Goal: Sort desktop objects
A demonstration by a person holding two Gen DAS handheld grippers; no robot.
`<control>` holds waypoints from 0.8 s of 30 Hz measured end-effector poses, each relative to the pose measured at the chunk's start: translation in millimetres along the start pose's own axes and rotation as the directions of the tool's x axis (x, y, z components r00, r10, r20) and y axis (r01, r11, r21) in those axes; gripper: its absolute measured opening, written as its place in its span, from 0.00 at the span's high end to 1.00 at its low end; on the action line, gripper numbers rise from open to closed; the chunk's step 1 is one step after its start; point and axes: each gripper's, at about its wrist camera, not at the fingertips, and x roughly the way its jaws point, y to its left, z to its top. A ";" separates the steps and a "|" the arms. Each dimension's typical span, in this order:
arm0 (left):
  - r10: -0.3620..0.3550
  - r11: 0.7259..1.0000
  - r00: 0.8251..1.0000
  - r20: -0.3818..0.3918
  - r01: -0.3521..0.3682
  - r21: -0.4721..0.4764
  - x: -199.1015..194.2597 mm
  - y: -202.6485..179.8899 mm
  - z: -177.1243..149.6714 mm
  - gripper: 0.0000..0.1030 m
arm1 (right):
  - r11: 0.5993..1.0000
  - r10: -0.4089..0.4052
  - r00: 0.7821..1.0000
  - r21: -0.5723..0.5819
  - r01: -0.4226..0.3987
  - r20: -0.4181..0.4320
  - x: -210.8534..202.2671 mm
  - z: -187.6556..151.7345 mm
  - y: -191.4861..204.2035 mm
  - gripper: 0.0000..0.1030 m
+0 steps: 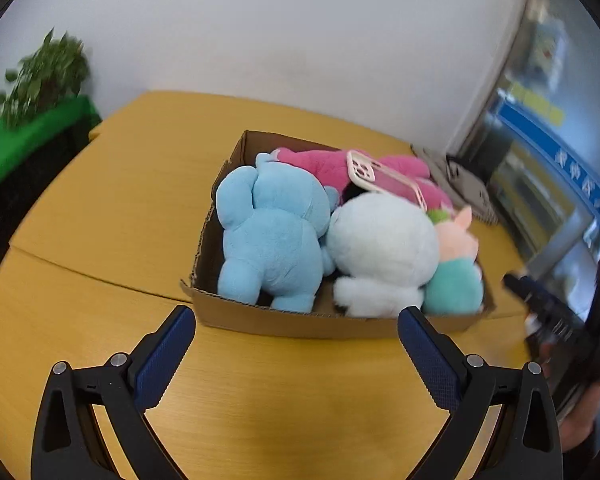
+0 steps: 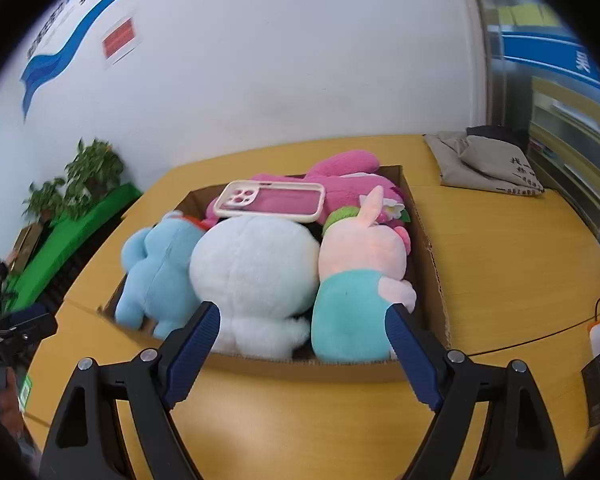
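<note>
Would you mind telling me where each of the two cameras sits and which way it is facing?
Left wrist: on the left gripper, low over the wooden table, facing the cardboard box of plush toys; its open fingers show.
Right wrist: on the right gripper, nearer the box's front edge, facing the white plush toy; its open fingers show.
Shared: box, blue plush toy, phone case, wall.
</note>
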 end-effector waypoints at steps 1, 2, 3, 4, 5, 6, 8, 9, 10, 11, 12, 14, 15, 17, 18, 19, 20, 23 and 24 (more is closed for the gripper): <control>-0.003 1.000 1.000 0.010 0.003 0.005 -1.2 -1.9 1.6 0.00 | 0.997 -0.040 0.999 -0.073 0.040 0.003 3.5 2.4 6.9 0.18; 0.003 1.000 1.000 0.020 -0.004 0.020 -3.3 -5.3 1.9 0.00 | 0.992 -0.079 0.997 -0.101 0.080 0.014 4.1 5.4 9.8 0.18; 0.010 0.999 1.000 0.030 -0.011 0.034 -5.4 -8.7 2.2 0.00 | 0.991 -0.083 0.996 -0.107 0.085 0.022 2.6 9.2 11.1 0.18; 0.000 0.999 0.999 0.040 -0.001 0.039 -7.3 -10.9 2.1 0.00 | 0.992 -0.052 0.998 -0.110 0.055 0.037 -1.7 12.6 13.1 0.18; -0.006 0.999 0.999 0.043 0.004 0.039 -7.0 -13.1 1.1 0.00 | 0.993 -0.040 0.997 -0.113 0.047 0.061 -6.3 14.1 16.3 0.18; -0.002 0.999 0.999 0.041 0.000 0.041 -5.4 -15.8 0.0 0.00 | 0.991 -0.046 0.996 -0.119 0.055 0.073 -8.9 14.2 19.5 0.18; 0.022 0.997 0.999 0.049 -0.026 0.074 -3.0 -22.5 -3.1 0.00 | 0.988 -0.064 0.995 -0.139 0.075 0.078 -10.2 10.3 27.2 0.18; 0.038 0.995 0.998 0.053 -0.043 0.093 -2.4 -25.5 -5.0 0.00 | 0.987 -0.072 0.994 -0.141 0.082 0.078 -10.4 6.9 29.6 0.18; 0.047 0.993 0.997 0.055 -0.053 0.103 -1.7 -27.7 -7.4 0.00 | 0.985 -0.076 0.994 -0.147 0.087 0.078 -11.0 3.0 31.1 0.18; 0.052 0.992 0.997 0.054 -0.058 0.108 -0.8 -29.5 -10.0 0.00 | 0.984 -0.079 0.994 -0.151 0.090 0.076 -12.3 -0.7 31.9 0.18; 0.057 0.992 0.997 0.054 -0.063 0.113 0.1 -31.2 -12.7 0.00 | 0.984 -0.088 0.993 -0.151 0.099 0.081 -14.3 -3.7 31.8 0.18; 0.045 0.992 0.998 0.042 -0.050 0.118 1.7 -33.7 -16.1 0.00 | 0.981 -0.102 0.990 -0.154 0.117 0.099 -20.5 -8.3 30.1 0.18; 0.039 0.992 0.999 0.037 -0.043 0.119 2.2 -34.7 -17.3 0.00 | 0.978 -0.118 0.987 -0.157 0.134 0.109 -24.0 -10.4 29.3 0.18; 0.035 0.991 0.999 0.039 -0.040 0.125 2.8 -38.3 -19.2 0.00 | 0.972 -0.143 0.982 -0.168 0.163 0.125 -29.8 -13.3 28.0 0.18; 0.035 0.991 0.999 0.041 -0.040 0.129 3.0 -40.3 -20.2 0.00 | 0.969 -0.152 0.980 -0.173 0.173 0.131 -31.9 -14.5 27.2 0.18; 0.035 0.990 0.999 0.041 -0.041 0.138 3.5 -43.1 -21.6 0.00 | 0.968 -0.159 0.978 -0.174 0.181 0.136 -33.5 -15.5 26.4 0.18; 0.036 0.988 0.999 0.040 -0.042 0.150 4.1 -46.6 -23.3 0.00 | 0.967 -0.165 0.976 -0.173 0.189 0.142 -35.1 -16.4 25.6 0.18; 0.031 0.983 0.999 0.030 -0.036 0.179 7.0 -55.7 -27.9 0.00 | 0.963 -0.181 0.971 -0.173 0.207 0.154 -39.3 -19.2 23.5 0.18; 0.031 0.982 0.999 0.027 -0.036 0.183 8.3 -57.8 -28.7 0.00 | 0.962 -0.181 0.971 -0.177 0.208 0.156 -40.1 -20.4 23.2 0.18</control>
